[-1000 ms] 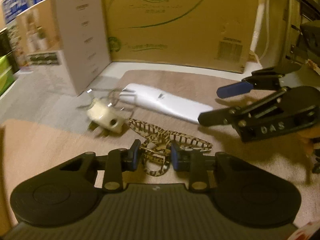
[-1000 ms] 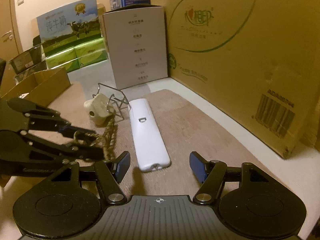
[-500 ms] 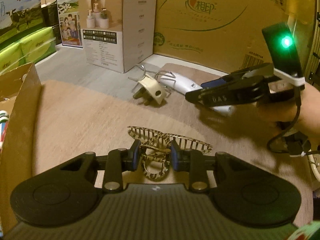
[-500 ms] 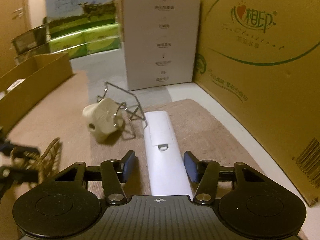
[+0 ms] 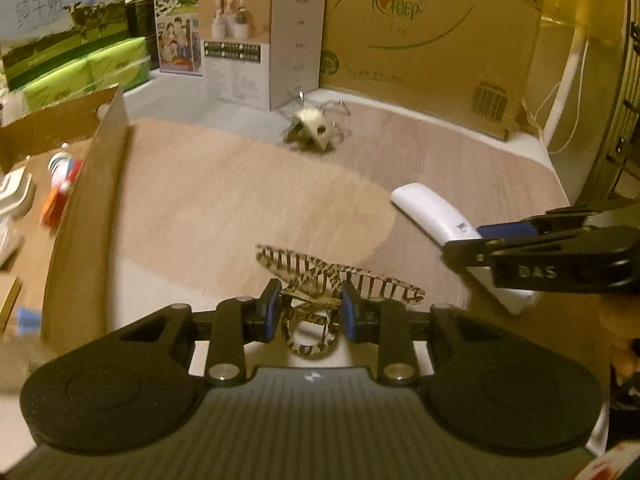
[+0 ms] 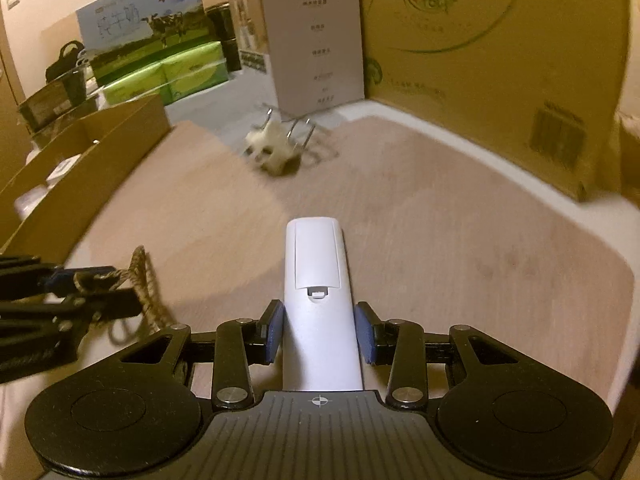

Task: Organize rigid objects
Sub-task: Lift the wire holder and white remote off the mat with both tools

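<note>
**Both tongs loaded: hair claw in the left, remote in the right**

The left gripper (image 5: 307, 308) is clenched on a striped hair claw (image 5: 340, 276); its blue pads (image 5: 270, 311) press the claw's ring end from both sides, and the toothed halves fan out ahead of the fingertips. The right gripper (image 6: 319, 333) grasps a white remote (image 6: 318, 280) lengthwise, its back cover up, the pads against the long sides and the far end jutting forward past the fingertips. In the left wrist view the right gripper (image 5: 496, 240) reaches in from the right with the remote (image 5: 432, 208) sticking out toward the left gripper's front.

Farther ahead of both tongs, a cream plug adapter (image 6: 272, 148) lies on the brown mat (image 6: 460, 240), touching a bent wire rack (image 6: 304, 132). To the left of the left gripper stands an open cardboard box (image 5: 86, 184) with blurred items inside. Beyond the adapter stand a white carton (image 6: 320, 44) and a large brown carton (image 6: 500, 60).
</note>
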Motion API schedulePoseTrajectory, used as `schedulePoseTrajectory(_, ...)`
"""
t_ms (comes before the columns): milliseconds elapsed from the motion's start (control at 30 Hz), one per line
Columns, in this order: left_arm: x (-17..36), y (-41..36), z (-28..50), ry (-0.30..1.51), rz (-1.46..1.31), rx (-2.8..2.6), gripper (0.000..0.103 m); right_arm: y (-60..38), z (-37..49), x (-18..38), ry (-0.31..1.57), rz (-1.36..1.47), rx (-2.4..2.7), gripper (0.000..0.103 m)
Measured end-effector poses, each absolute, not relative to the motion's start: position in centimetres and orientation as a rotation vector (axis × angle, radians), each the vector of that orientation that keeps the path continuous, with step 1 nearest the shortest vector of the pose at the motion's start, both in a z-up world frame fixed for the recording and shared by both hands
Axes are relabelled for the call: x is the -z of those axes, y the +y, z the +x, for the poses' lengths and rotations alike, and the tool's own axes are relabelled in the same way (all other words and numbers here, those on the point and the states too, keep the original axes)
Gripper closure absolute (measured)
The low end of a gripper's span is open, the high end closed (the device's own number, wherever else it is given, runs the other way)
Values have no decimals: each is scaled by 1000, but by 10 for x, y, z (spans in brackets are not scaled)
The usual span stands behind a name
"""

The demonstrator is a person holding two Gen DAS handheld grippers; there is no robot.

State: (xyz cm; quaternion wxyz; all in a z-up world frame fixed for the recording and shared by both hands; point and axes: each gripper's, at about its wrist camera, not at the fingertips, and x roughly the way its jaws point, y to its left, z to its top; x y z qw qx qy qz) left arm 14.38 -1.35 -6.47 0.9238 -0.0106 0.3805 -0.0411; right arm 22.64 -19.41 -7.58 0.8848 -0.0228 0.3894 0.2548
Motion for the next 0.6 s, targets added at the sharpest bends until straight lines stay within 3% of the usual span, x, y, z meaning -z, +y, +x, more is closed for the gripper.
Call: schedulePoseTrajectory(600,71,-15,148,773,53,195,74,-183,217,80,783,-119,-547,59)
